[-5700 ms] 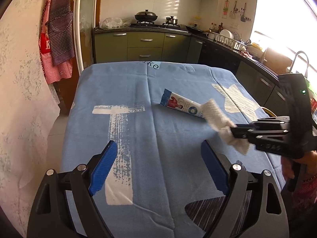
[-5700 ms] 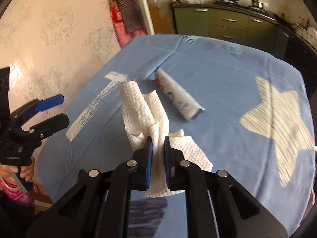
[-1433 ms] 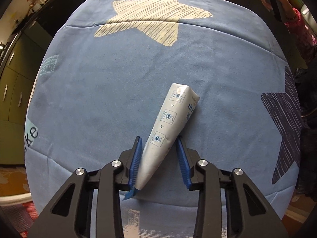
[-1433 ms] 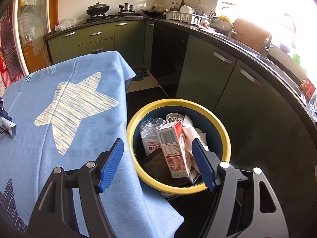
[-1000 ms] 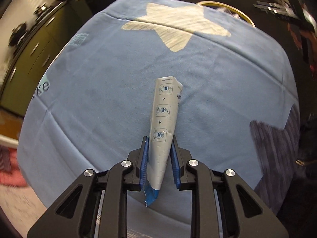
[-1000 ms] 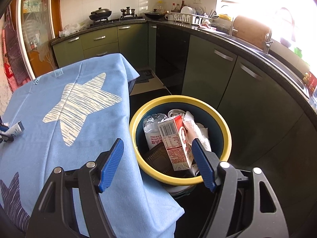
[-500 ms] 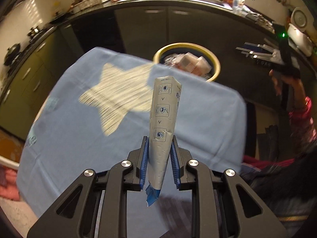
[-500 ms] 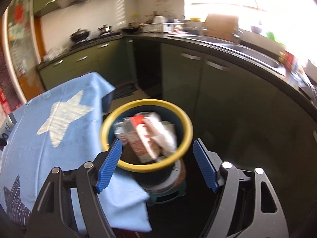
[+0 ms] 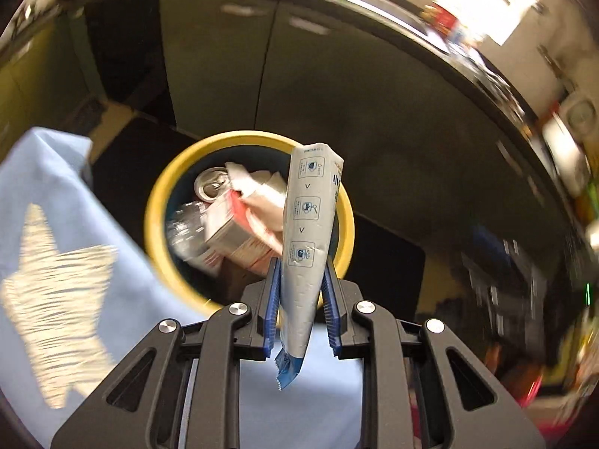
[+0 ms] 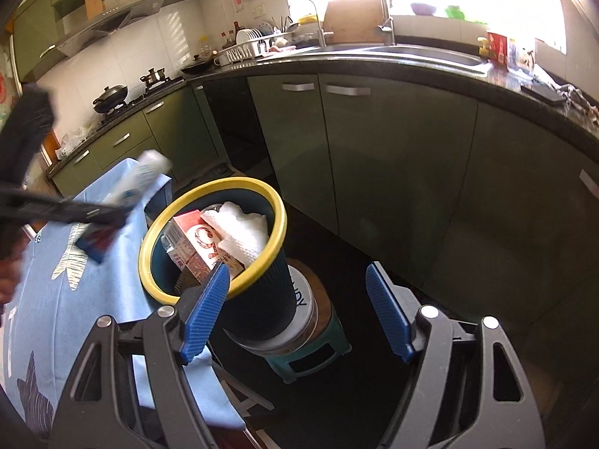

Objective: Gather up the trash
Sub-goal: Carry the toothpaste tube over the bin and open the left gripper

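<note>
Here the left tool [image 9: 301, 292] pinches a grey-white sachet [image 9: 307, 232] between its blue pads, holding it upright in the air above the yellow-rimmed trash bin [image 9: 157, 232], which holds a carton [image 10: 194, 247], a can [image 9: 209, 185] and a paper towel [image 10: 243, 232]; the right tool [image 10: 295, 307] hangs spread wide beside the bin, gripping nothing

We're in a home kitchen — green cabinet fronts [image 10: 393, 157] under a dark stone countertop [image 10: 430, 71], steel sink with tap [image 10: 385, 22], white dish rack [image 10: 243, 50], black wok on a gas hob [image 10: 110, 97], steel range hood [image 10: 112, 24] on white tiles.
</note>
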A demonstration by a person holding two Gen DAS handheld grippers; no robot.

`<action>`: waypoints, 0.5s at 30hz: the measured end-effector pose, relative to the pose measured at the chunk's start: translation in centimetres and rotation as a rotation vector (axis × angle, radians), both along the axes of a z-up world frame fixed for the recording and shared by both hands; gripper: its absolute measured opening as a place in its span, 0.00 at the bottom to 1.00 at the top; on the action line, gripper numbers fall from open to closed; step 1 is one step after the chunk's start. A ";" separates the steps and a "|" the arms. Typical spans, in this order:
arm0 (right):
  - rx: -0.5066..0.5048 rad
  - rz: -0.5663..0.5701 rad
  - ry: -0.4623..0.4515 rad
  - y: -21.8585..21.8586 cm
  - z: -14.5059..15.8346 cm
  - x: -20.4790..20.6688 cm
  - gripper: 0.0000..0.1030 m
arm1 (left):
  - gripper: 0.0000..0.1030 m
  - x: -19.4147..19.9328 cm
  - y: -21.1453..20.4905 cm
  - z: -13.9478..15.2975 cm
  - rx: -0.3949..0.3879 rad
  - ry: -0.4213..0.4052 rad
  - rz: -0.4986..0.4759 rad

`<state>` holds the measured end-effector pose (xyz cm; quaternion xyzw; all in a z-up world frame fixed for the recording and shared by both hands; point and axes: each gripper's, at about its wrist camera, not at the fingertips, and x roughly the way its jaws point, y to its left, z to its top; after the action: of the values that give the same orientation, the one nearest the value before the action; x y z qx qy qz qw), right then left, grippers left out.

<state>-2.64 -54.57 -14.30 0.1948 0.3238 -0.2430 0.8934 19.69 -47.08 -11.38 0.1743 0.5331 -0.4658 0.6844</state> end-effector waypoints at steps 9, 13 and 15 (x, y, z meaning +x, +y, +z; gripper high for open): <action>0.028 -0.014 0.009 -0.9 -1.0 -0.2 0.70 | 0.26 3.1 -5.9 -5.2 0.005 0.138 0.226; 0.036 -0.009 0.014 -0.8 -1.2 0.0 0.71 | 0.64 3.9 -5.8 -6.8 0.005 0.165 0.349; 0.035 -0.005 0.015 -0.7 -1.1 0.1 0.71 | 0.69 3.9 -5.6 -6.9 -0.003 0.153 0.378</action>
<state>-2.54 -55.29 -15.44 0.2093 0.3342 -0.2408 0.8869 23.62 -52.68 -18.23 0.0345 0.6061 -0.3419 0.7174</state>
